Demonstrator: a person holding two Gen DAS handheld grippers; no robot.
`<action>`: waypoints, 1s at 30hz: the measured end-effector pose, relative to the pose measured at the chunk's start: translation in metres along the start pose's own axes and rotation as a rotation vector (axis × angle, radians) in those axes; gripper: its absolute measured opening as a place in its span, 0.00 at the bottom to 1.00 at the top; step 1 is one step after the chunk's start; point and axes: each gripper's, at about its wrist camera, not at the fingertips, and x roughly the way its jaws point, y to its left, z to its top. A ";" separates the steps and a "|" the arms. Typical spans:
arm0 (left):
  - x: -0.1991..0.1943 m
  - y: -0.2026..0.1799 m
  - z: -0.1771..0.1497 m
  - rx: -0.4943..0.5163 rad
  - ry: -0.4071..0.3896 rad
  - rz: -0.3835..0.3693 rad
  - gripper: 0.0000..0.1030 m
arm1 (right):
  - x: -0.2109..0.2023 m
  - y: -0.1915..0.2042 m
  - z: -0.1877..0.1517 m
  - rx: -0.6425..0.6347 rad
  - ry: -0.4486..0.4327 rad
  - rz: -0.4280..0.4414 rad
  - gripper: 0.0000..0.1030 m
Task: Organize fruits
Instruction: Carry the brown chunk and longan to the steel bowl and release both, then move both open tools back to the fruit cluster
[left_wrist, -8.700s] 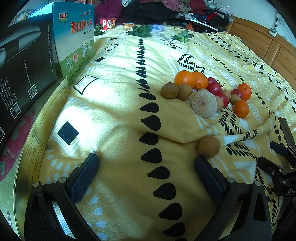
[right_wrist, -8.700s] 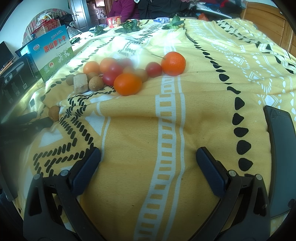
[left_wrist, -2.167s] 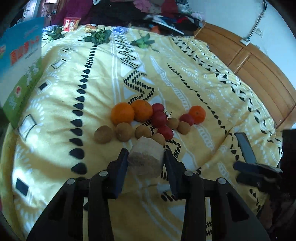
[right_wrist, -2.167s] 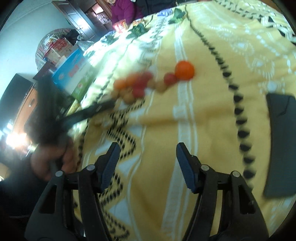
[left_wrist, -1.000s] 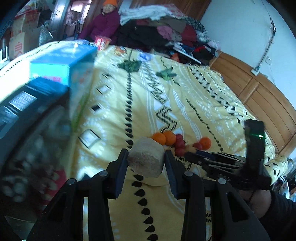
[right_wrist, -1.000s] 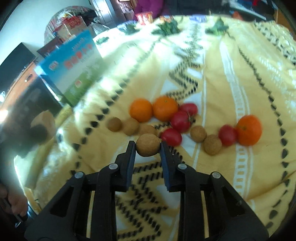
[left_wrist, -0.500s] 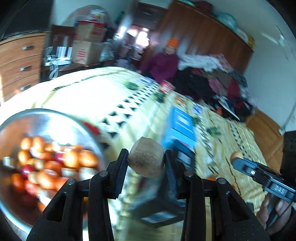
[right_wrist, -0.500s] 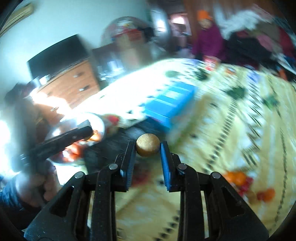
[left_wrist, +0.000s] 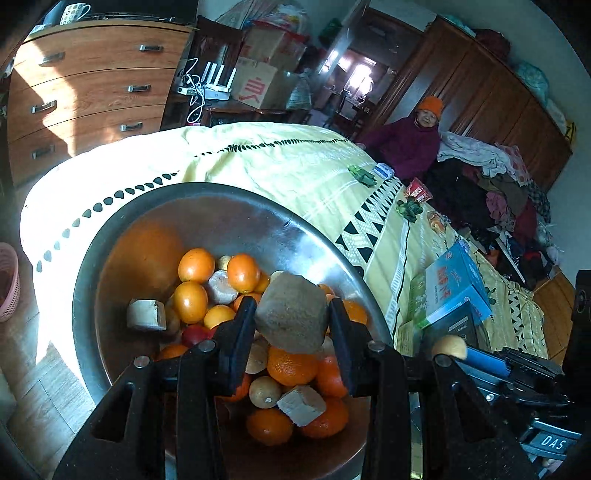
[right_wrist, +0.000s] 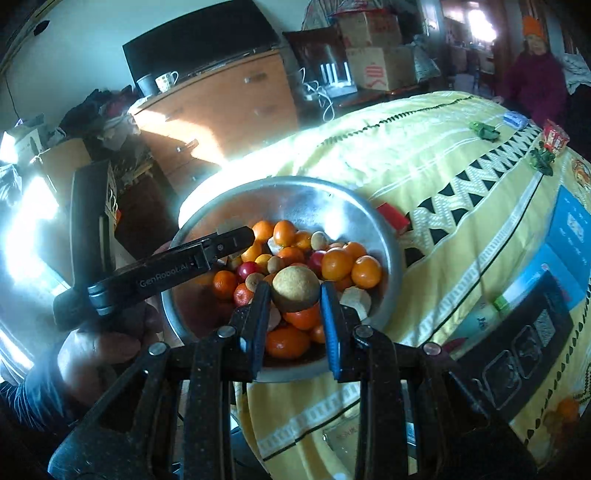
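My left tool (left_wrist: 291, 319) clamped on a blocky brown fruit (left_wrist: 291, 317), my right tool (right_wrist: 293, 295) clamped on a small round tan fruit (right_wrist: 295, 289), both above the fruit-filled metal bowl (left_wrist: 229, 218) beside the yellow bed (left_wrist: 295, 162)

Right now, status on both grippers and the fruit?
Left gripper shut on blocky brown fruit. Right gripper shut on round brown fruit. Both above metal bowl; nothing blocking.

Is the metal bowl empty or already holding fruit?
Already holding fruit. The metal bowl has a pile of oranges, small red and brown fruits across its bottom; its upper wall is bare.
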 end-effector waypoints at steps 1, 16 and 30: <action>0.001 0.000 0.001 0.001 0.006 0.000 0.39 | 0.008 0.000 0.002 0.005 0.013 -0.001 0.27; -0.013 -0.002 0.010 -0.005 -0.020 0.041 0.72 | -0.019 0.006 0.000 0.060 -0.054 -0.002 0.48; -0.022 -0.138 -0.031 0.218 0.010 -0.159 0.73 | -0.129 -0.052 -0.183 0.307 -0.054 -0.161 0.66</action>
